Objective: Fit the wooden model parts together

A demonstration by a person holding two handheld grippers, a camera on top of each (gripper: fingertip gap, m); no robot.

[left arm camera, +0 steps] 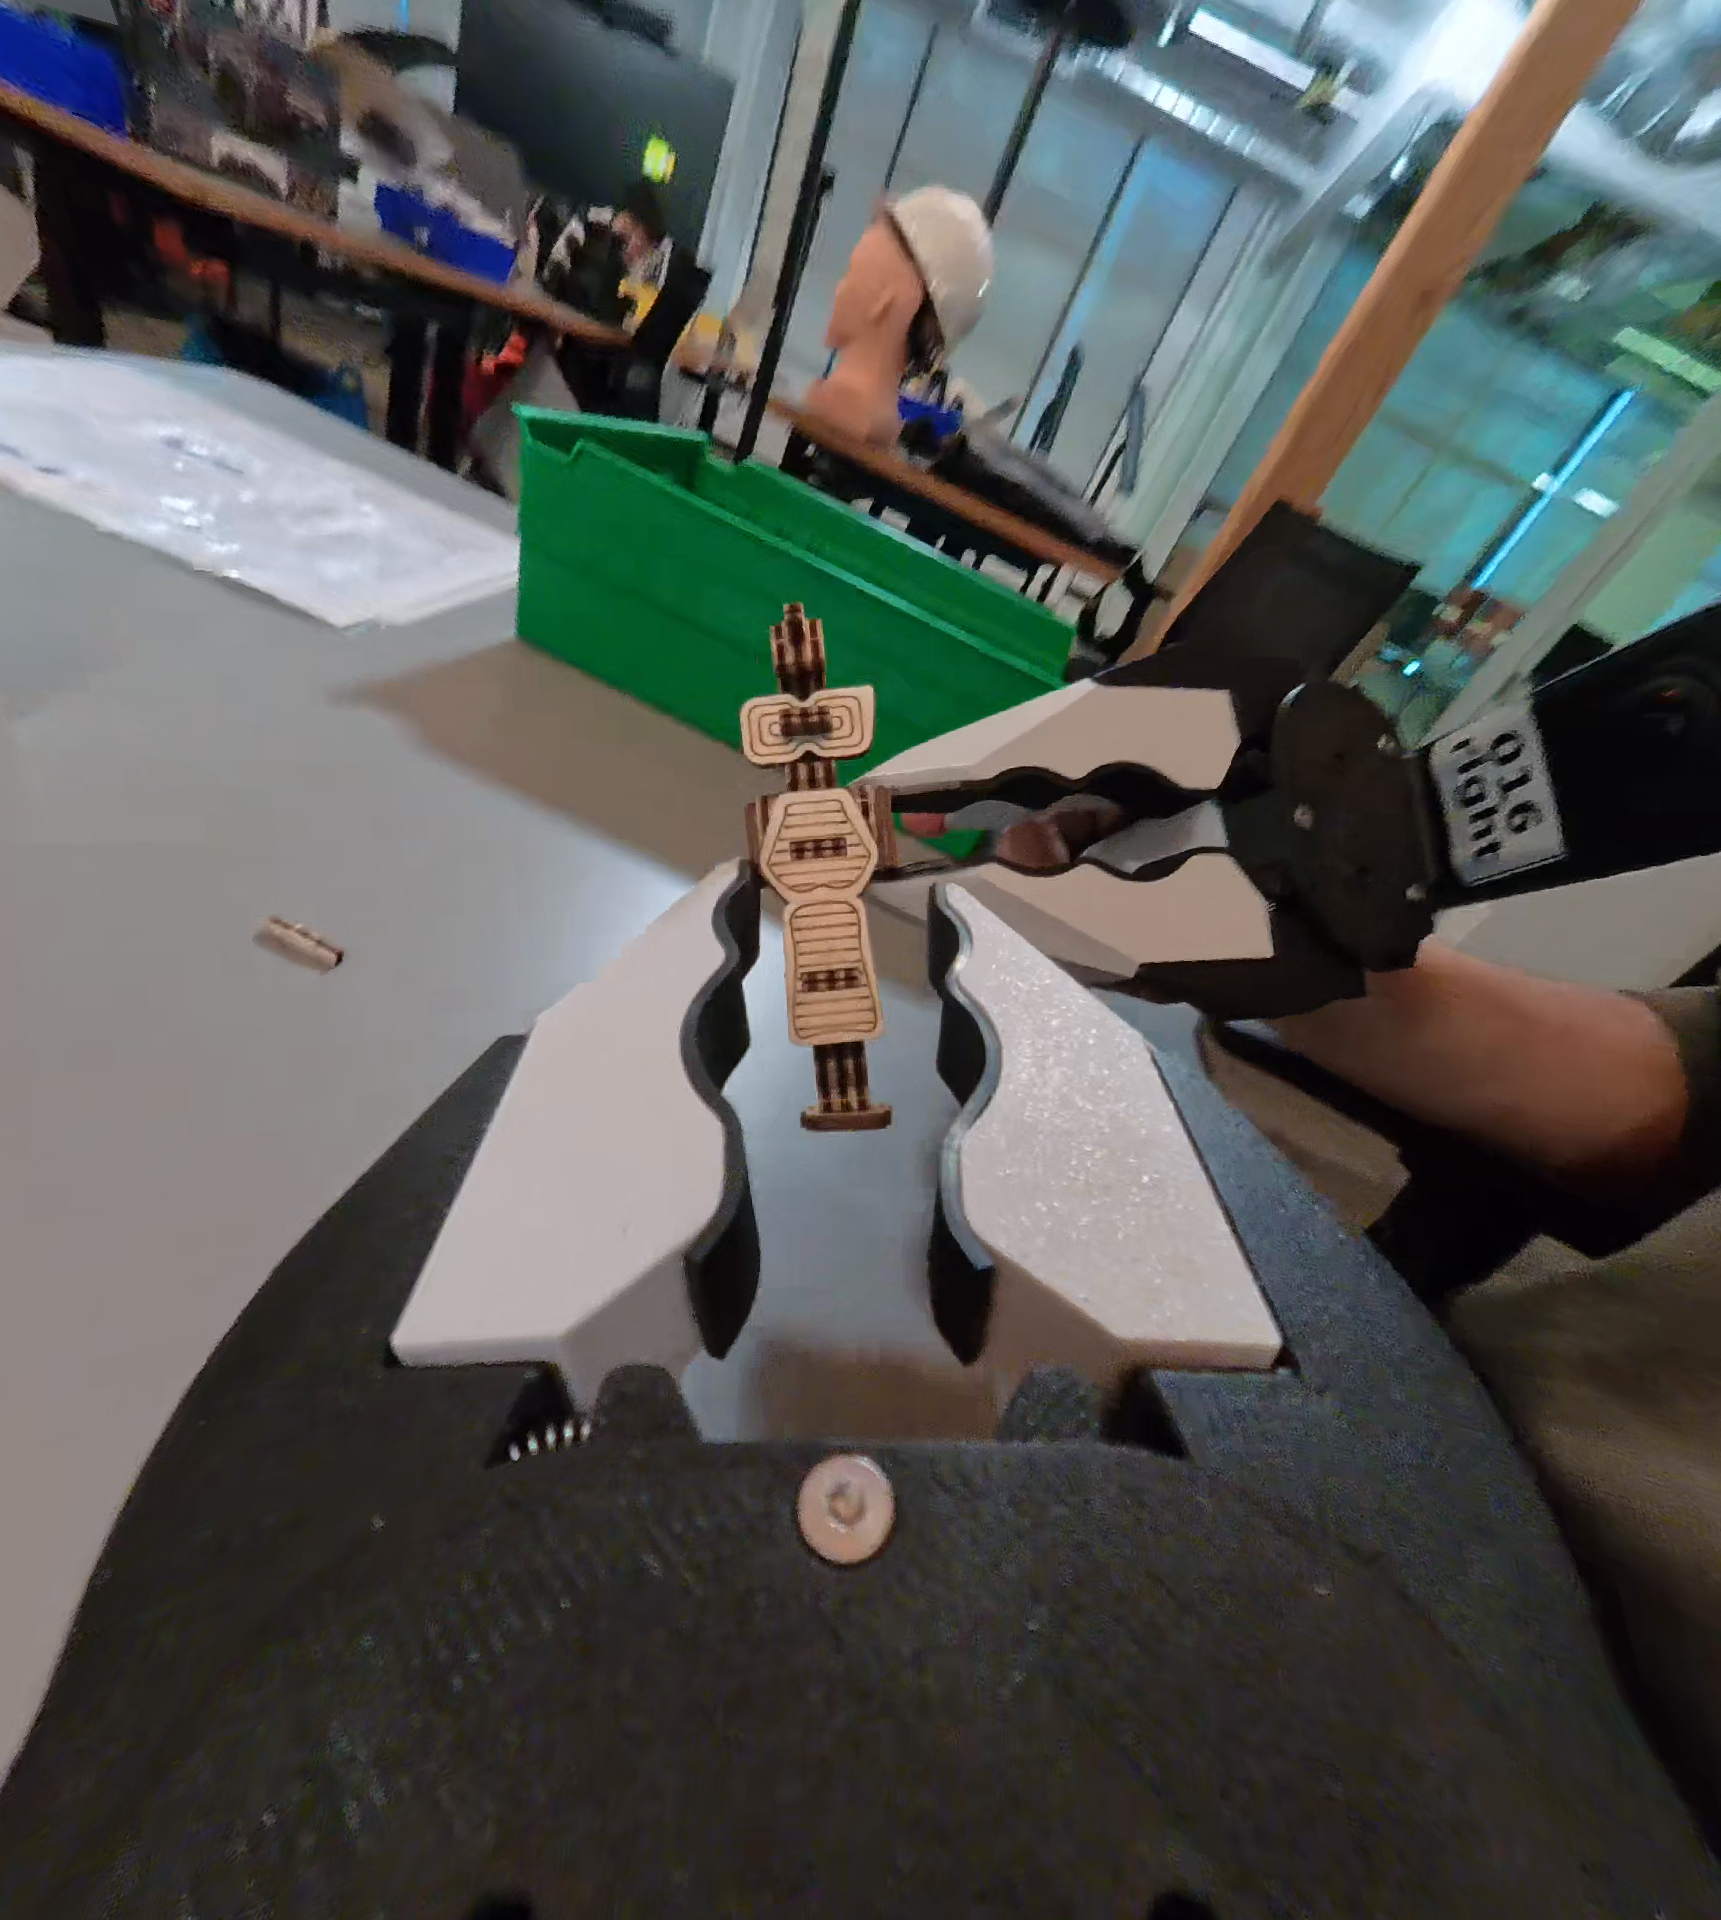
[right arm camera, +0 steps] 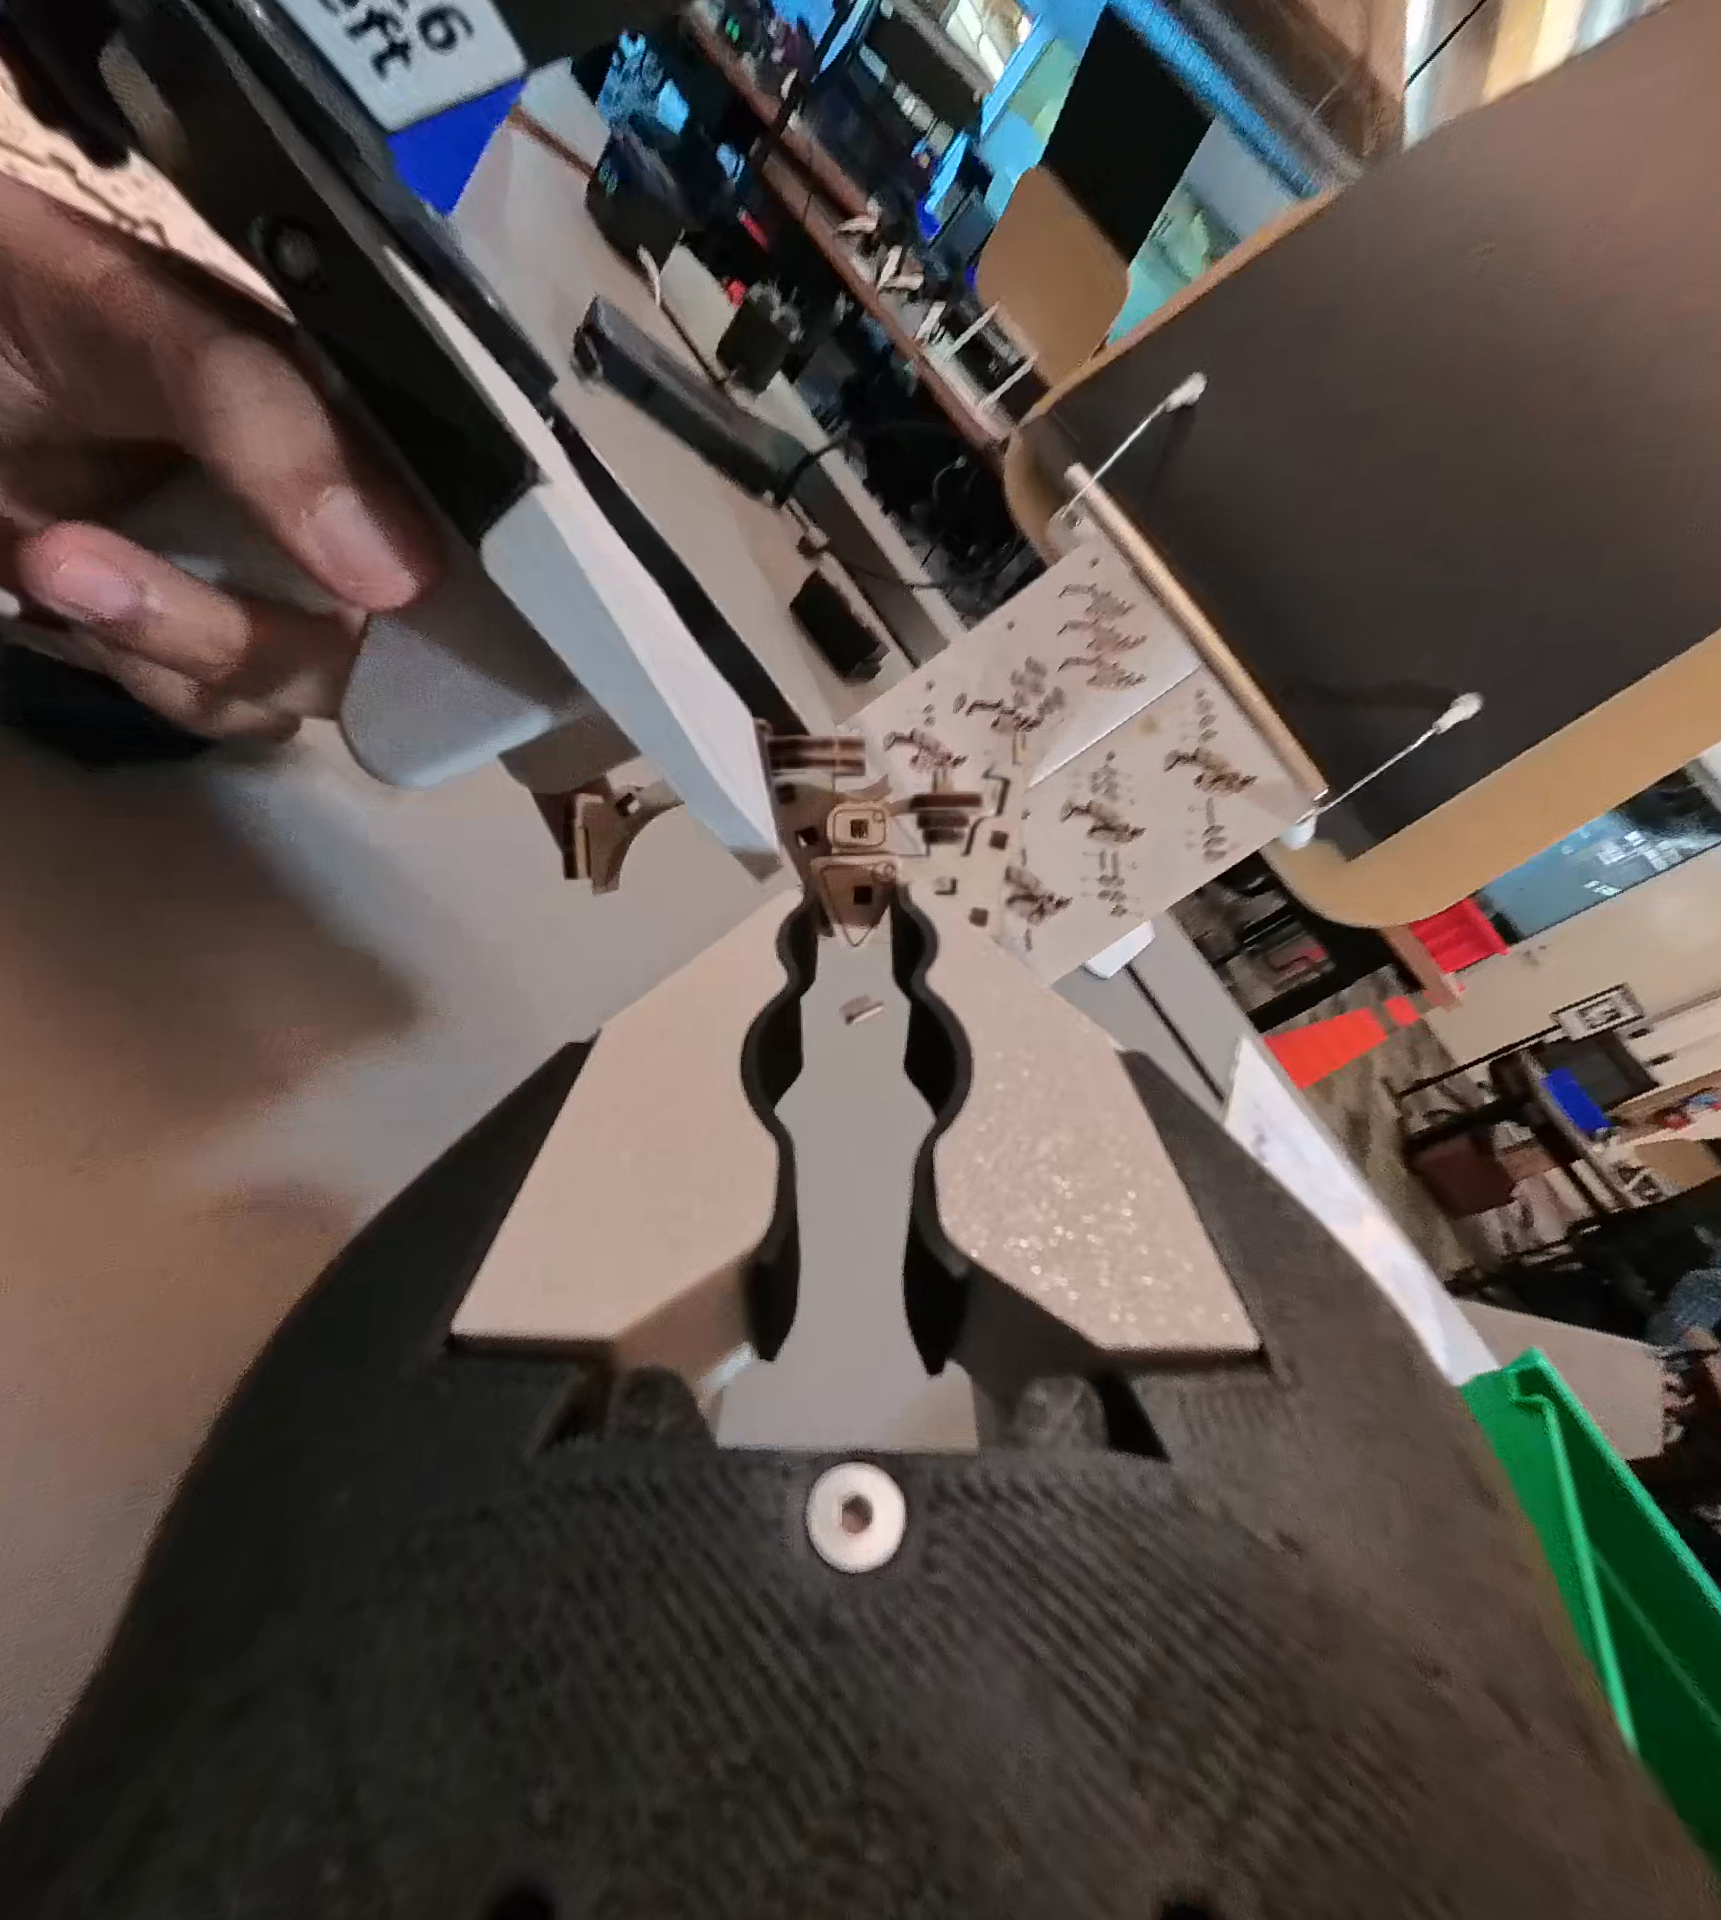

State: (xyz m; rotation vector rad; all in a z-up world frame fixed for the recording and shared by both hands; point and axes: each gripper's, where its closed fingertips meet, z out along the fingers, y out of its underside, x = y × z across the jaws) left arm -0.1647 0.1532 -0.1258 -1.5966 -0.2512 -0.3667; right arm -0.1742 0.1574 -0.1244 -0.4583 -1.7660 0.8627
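A wooden model (left arm camera: 820, 862), a slotted spine carrying three engraved plates, stands upright in the air in the left wrist view. My right gripper (left arm camera: 887, 831) comes in from the right and is shut on its middle plate. In the right wrist view the model (right arm camera: 861, 831) sits pinched at the right gripper's (right arm camera: 856, 925) tips. My left gripper (left arm camera: 835, 894) is open, with its fingertips on either side of the model's middle; the left fingertip (left arm camera: 731, 894) is very close to the plate. A small loose wooden piece (left arm camera: 298, 943) lies on the grey table.
A green bin (left arm camera: 731, 582) stands behind the model. A plastic-wrapped sheet (left arm camera: 160, 468) lies at the far left. In the right wrist view a pale sheet of cut-out parts (right arm camera: 1074, 748) and another wooden part (right arm camera: 607, 831) lie on the table. A hand (right arm camera: 108, 468) holds the left gripper. The grippers are tip to tip, or close to it. The small loose wooden piece (left arm camera: 298, 943) is about 15 cm from both grippers' fingertips.
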